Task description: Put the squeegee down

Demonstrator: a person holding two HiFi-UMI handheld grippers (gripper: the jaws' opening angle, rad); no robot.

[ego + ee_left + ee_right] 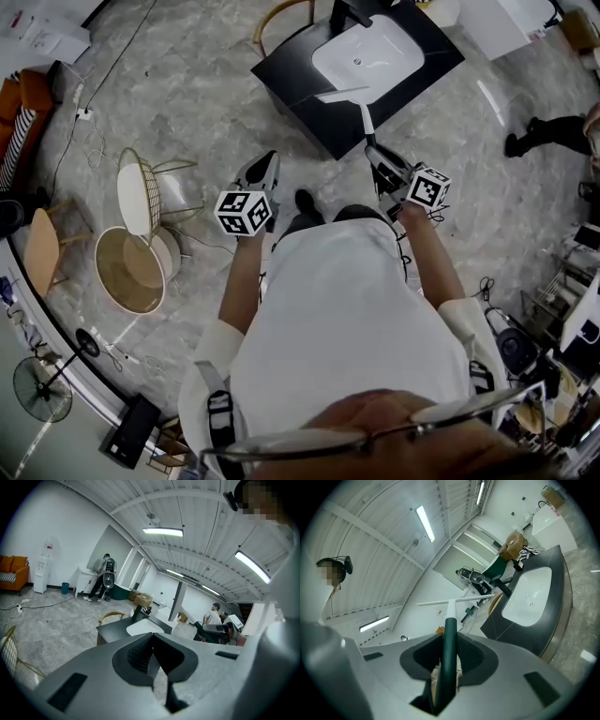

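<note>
The squeegee (364,116) has a dark green handle, a white neck and a long white blade (342,94). My right gripper (381,156) is shut on its handle and holds it out over the near edge of a black counter (305,89) with a white basin. In the right gripper view the handle (448,644) runs up between the jaws and the blade (454,601) lies crosswise beyond them. My left gripper (267,161) hangs beside it over the floor. In its own view the left gripper (152,640) has its pads together with nothing between them, and the counter (110,630) stands ahead.
A wire chair (141,192) and a round tub-like stool (131,270) stand on the marble floor to the left, with a wooden chair (42,248) and a fan (42,389) further left. Cables cross the floor. Another person's shoe (517,143) is at the right.
</note>
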